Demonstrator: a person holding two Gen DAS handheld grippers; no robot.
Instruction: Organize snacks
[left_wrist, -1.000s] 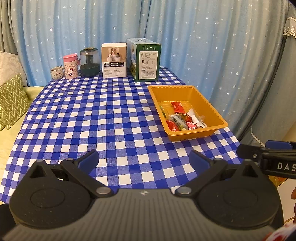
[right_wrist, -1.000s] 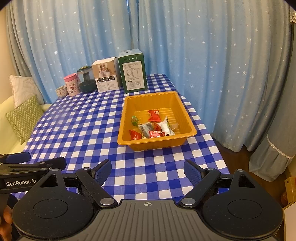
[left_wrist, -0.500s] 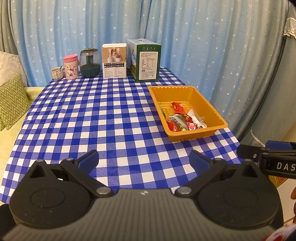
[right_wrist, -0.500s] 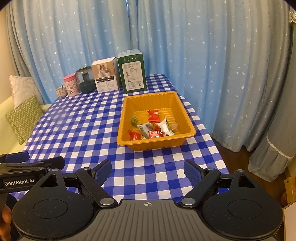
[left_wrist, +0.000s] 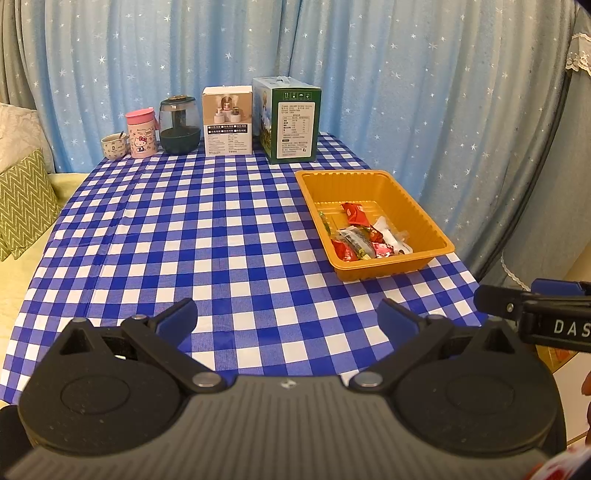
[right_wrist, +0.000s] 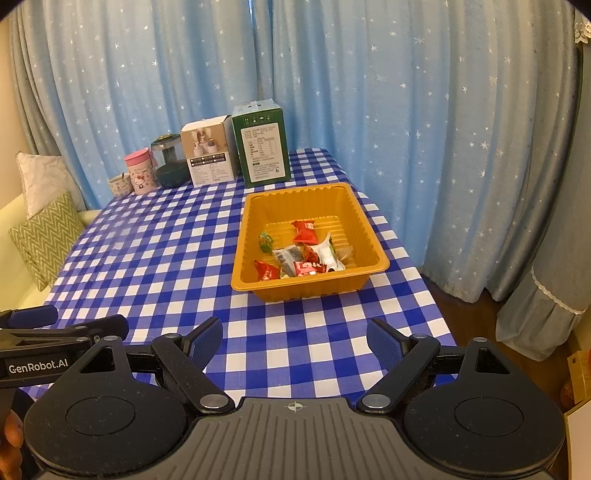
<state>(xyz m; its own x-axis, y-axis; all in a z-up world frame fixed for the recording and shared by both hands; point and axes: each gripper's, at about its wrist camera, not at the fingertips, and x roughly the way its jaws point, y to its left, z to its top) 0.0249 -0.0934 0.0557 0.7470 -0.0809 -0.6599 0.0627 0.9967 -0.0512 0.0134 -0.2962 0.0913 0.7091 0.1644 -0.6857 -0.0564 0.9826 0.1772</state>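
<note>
Both grippers, left (left_wrist: 287, 319) and right (right_wrist: 294, 338), are held level and low above the table's (left_wrist: 229, 236) near edge, jaws spread wide, nothing gripped. Snacks (right_wrist: 299, 254) are piled in the orange tray (right_wrist: 255, 284) ahead.

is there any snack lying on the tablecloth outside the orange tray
No, every wrapped snack sits inside the orange tray; the checked tablecloth around it is bare.
</note>
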